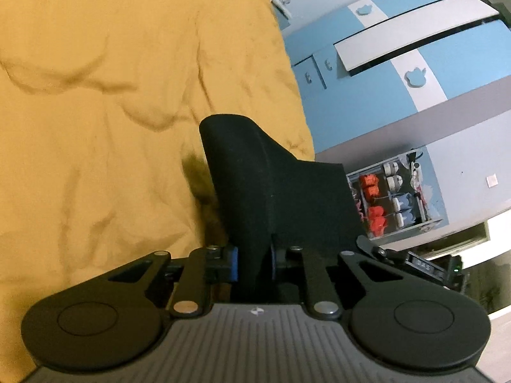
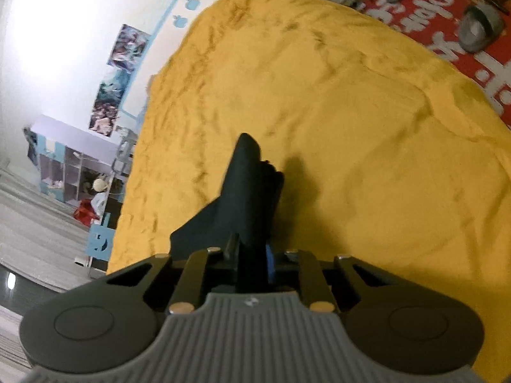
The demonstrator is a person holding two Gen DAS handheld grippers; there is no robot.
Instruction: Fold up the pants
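We find the largest item to be the bed (image 2: 351, 111), covered by a rumpled yellow blanket (image 1: 111, 111) that fills most of both wrist views. A blue and white wardrobe (image 1: 399, 48) stands past the bed's edge in the left wrist view, with a small shoe rack (image 1: 392, 201) near it. A red mat (image 2: 463, 32) lies on the floor beyond the bed in the right wrist view.

The pants (image 1: 271, 191), of black fabric, are not lying flat on the blanket. Each tool holds a part of them, and the cloth stands up from between the fingers in both views. We cannot tell which part of the garment, waistband or leg end, sits in which tool.

The left tool (image 1: 254, 261) has its jaws drawn in tight on a thick bunch of the pants, blue pads showing either side of the cloth. The right tool (image 2: 252, 261) is likewise clamped on a narrower, layered edge of the pants, which casts a shadow on the blanket just beyond it.

Our judgement is that the garment is lifted clear and being carried or spread, so the fold itself is not yet laid. The next move calls for bringing both tools down together over a bare part of the blanket, keeping the held edges level and taut, so the cloth lands flat without bunching before either grip is let go.
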